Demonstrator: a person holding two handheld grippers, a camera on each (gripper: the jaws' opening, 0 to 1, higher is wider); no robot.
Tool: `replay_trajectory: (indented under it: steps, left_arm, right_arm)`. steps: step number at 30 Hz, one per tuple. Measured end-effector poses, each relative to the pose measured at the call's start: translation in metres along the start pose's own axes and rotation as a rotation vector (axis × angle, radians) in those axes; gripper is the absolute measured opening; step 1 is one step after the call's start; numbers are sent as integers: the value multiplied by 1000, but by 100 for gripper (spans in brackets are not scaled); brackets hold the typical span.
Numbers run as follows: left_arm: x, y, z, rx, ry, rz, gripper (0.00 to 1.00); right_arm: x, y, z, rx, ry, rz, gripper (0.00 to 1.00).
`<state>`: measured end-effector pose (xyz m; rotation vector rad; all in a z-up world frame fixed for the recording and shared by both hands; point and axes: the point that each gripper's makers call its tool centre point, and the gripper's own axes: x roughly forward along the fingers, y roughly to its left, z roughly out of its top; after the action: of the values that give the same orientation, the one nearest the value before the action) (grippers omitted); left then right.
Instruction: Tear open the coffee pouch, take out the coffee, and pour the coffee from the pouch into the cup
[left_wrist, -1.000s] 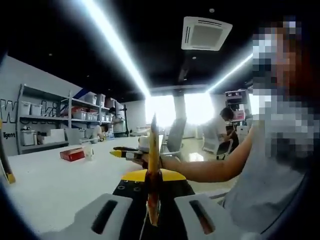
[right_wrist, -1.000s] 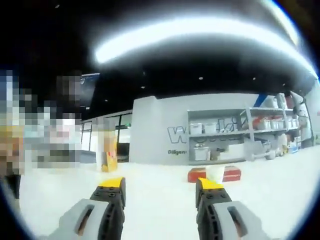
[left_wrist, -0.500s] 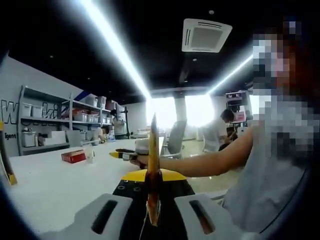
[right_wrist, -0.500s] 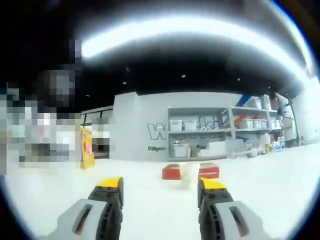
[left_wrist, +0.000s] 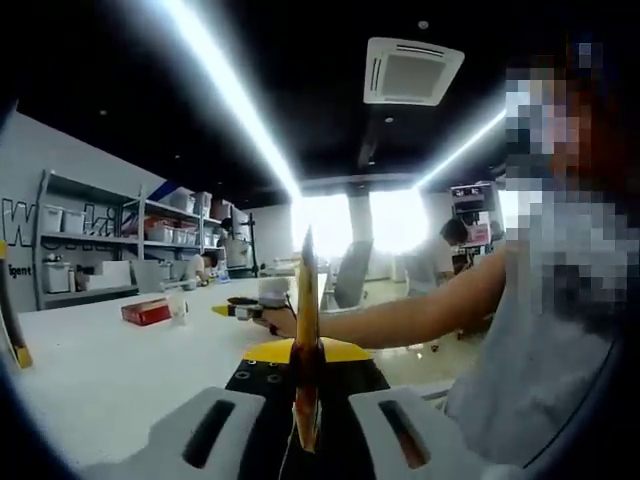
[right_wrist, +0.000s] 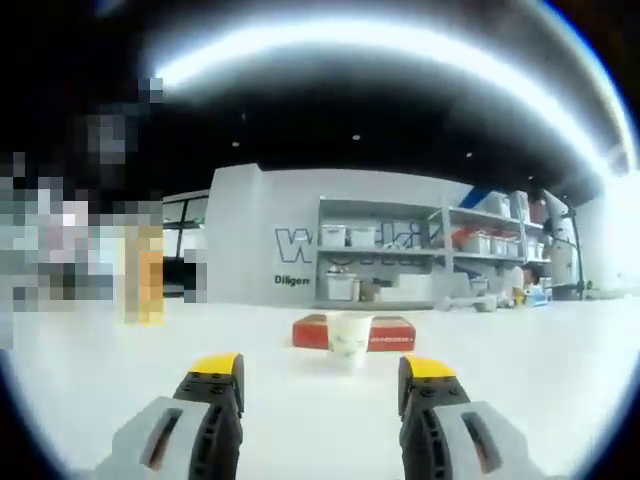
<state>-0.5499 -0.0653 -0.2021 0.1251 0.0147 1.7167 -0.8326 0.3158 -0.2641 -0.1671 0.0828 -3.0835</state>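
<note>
In the left gripper view my left gripper (left_wrist: 306, 378) is shut on a yellow-orange coffee pouch (left_wrist: 307, 300). The pouch stands upright and edge-on between the jaws. Beyond it a person's hand holds my right gripper (left_wrist: 238, 308) low over the white table (left_wrist: 110, 370), short of a small white cup (left_wrist: 178, 306). In the right gripper view my right gripper (right_wrist: 322, 372) is open with nothing between its fingers. The cup (right_wrist: 348, 336) stands upright straight ahead, centred between the jaws and some way off.
A flat red box (right_wrist: 384, 332) lies just behind the cup; it is the red box (left_wrist: 146, 311) on the table's left. Shelving with white bins (right_wrist: 400, 262) lines the far wall. A yellow upright shape (right_wrist: 146, 288) stands at the left. A seated person (left_wrist: 437, 262) is far off.
The right gripper's view has swung so that the cup and red box went from right of the jaws to centre. In the left gripper view the right gripper reached further toward the cup. The pouch stayed gripped.
</note>
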Motion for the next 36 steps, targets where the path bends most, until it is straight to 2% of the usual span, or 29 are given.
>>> replay_trajectory:
  steps: [4, 10, 16, 20, 32, 36]
  left_arm:
    - [0, -3, 4, 0, -12, -8, 10]
    - [1, -2, 2, -8, -7, -3, 10]
    - [5, -3, -1, -16, 4, 0, 10]
    - [8, -1, -1, -17, 10, 5, 10]
    - [11, 9, -3, -18, 28, 47, 10]
    - [10, 11, -3, -15, 32, 62, 10]
  right_arm:
    - [11, -6, -3, 4, 10, 3, 63]
    - [19, -2, -7, 6, 33, 24, 63]
    - [40, -10, -13, 10, 57, 26, 63]
    - [54, -11, -17, -31, 79, 37, 62]
    - [89, -21, -22, -35, 87, 56, 59]
    - [110, -28, -27, -41, 97, 59, 58]
